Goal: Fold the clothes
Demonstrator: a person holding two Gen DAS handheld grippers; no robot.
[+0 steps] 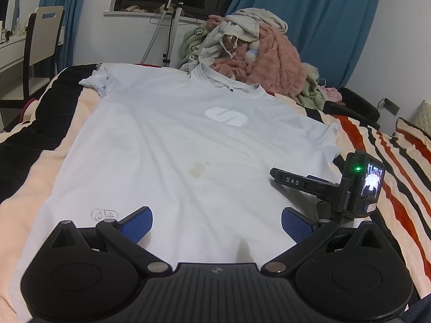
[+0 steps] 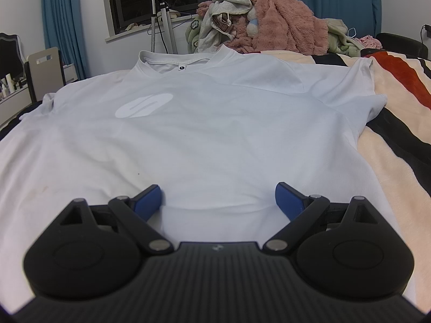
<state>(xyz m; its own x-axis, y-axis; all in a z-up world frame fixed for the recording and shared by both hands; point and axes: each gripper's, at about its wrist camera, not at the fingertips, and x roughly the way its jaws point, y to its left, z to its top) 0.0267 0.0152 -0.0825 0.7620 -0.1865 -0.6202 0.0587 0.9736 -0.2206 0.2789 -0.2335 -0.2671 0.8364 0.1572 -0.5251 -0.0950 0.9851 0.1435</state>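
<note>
A white T-shirt [image 1: 167,140] with a pale logo lies flat, front up, on the bed, collar at the far end; it also fills the right wrist view [image 2: 204,134]. My left gripper [image 1: 216,224] is open and empty, just above the shirt's near hem. My right gripper [image 2: 218,202] is open and empty, low over the hem at the shirt's right side, with a small fold of cloth between its blue pads. The right gripper's body shows in the left wrist view [image 1: 350,185], to the right of my left gripper.
A striped blanket [image 1: 390,161] covers the bed. A pile of clothes with a pink fleece [image 2: 274,18] sits behind the collar. A chair [image 1: 40,45] and desk stand at the left, a garment steamer pole [image 1: 172,21] by the window.
</note>
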